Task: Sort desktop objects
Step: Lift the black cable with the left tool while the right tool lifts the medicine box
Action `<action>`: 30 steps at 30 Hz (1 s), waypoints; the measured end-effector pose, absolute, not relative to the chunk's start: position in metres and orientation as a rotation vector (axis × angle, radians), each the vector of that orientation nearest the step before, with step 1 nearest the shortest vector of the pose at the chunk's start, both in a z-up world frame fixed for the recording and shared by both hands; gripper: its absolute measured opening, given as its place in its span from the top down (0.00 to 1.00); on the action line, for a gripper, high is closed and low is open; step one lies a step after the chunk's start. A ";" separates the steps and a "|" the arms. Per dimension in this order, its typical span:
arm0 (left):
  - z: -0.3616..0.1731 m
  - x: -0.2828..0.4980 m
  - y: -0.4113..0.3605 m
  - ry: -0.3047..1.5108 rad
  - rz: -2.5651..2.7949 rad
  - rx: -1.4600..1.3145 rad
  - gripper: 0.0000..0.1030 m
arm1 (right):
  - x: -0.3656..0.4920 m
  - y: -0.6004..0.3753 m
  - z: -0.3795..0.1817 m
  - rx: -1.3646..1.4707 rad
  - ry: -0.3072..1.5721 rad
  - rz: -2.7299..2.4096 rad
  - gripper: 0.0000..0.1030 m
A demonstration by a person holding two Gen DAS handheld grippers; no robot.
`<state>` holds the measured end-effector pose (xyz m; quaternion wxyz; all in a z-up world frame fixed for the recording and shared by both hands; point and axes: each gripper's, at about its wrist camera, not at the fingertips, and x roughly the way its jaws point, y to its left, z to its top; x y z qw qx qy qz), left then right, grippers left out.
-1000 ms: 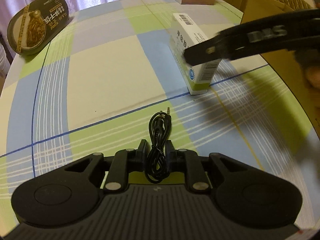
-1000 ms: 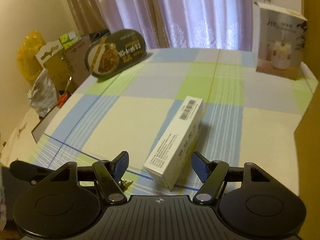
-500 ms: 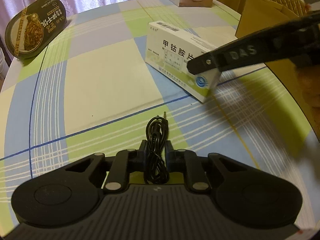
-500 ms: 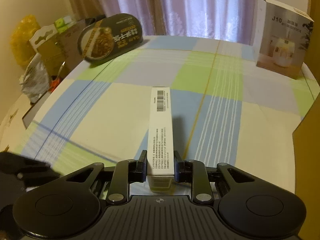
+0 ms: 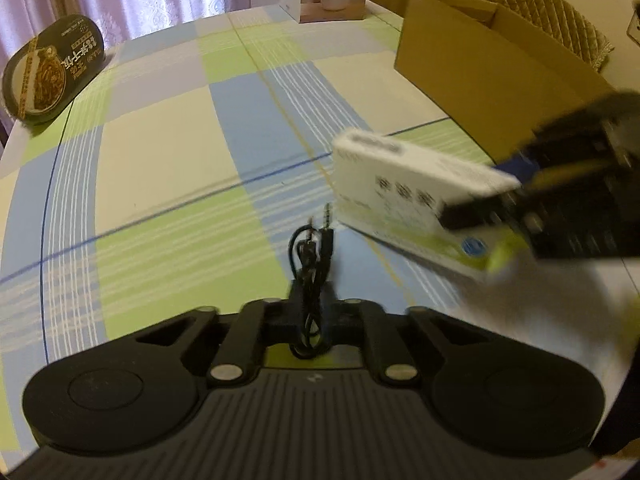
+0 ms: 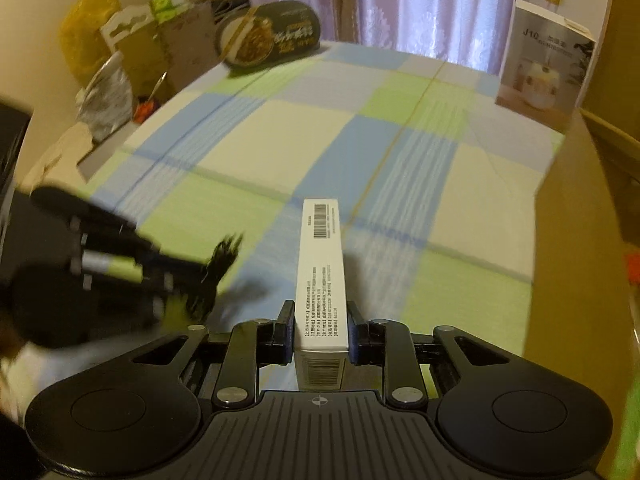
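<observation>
My left gripper (image 5: 310, 308) is shut on a coiled black audio cable (image 5: 314, 256), whose plugs stick out ahead of the fingers above the checked tablecloth. My right gripper (image 6: 320, 334) is shut on a long white medicine box (image 6: 322, 276), held on edge and lifted off the table. From the left wrist view the same box (image 5: 404, 196) hangs blurred at the right with the other gripper clamped on its end. The right wrist view shows the left gripper and the cable (image 6: 218, 270) blurred at the left. An open cardboard box (image 5: 492, 68) stands at the table's right side.
A dark oval food tray (image 5: 50, 70) leans at the far left edge of the table. A white product box (image 6: 544, 74) stands at the far end. Bags and cartons (image 6: 120, 64) are piled beyond the table's left edge. A quilted chair back (image 5: 552, 28) rises behind the cardboard box.
The right gripper closed on the medicine box and lifted it off the table, carrying it nearer and to the right. The left gripper kept hold of the cable and rose slightly.
</observation>
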<state>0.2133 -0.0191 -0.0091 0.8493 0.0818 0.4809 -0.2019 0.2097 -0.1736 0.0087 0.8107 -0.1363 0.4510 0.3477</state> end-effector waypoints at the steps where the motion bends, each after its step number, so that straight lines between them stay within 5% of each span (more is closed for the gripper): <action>1: -0.010 0.207 -0.020 1.019 -0.427 0.166 0.96 | 0.200 -0.178 0.008 -0.304 0.969 0.752 0.79; 7: -0.019 0.187 -0.030 1.030 -0.438 0.188 0.95 | 0.175 -0.180 -0.003 -0.345 0.996 0.783 0.73; 9: -0.017 0.189 -0.027 1.007 -0.435 0.175 0.92 | 0.180 -0.180 -0.003 -0.339 0.985 0.765 0.53; 12: -0.013 0.197 -0.019 0.974 -0.416 0.164 0.87 | 0.188 -0.179 -0.004 -0.320 0.977 0.755 0.49; 22: -0.039 0.224 -0.033 1.016 -0.474 0.251 0.80 | 0.203 -0.156 -0.017 -0.364 1.020 0.790 0.52; 27: -0.039 0.228 -0.034 1.034 -0.481 0.259 0.88 | 0.212 -0.150 -0.024 -0.383 1.052 0.802 0.78; 30: -0.035 0.229 -0.031 1.040 -0.480 0.247 0.89 | 0.214 -0.151 -0.022 -0.389 1.044 0.801 0.79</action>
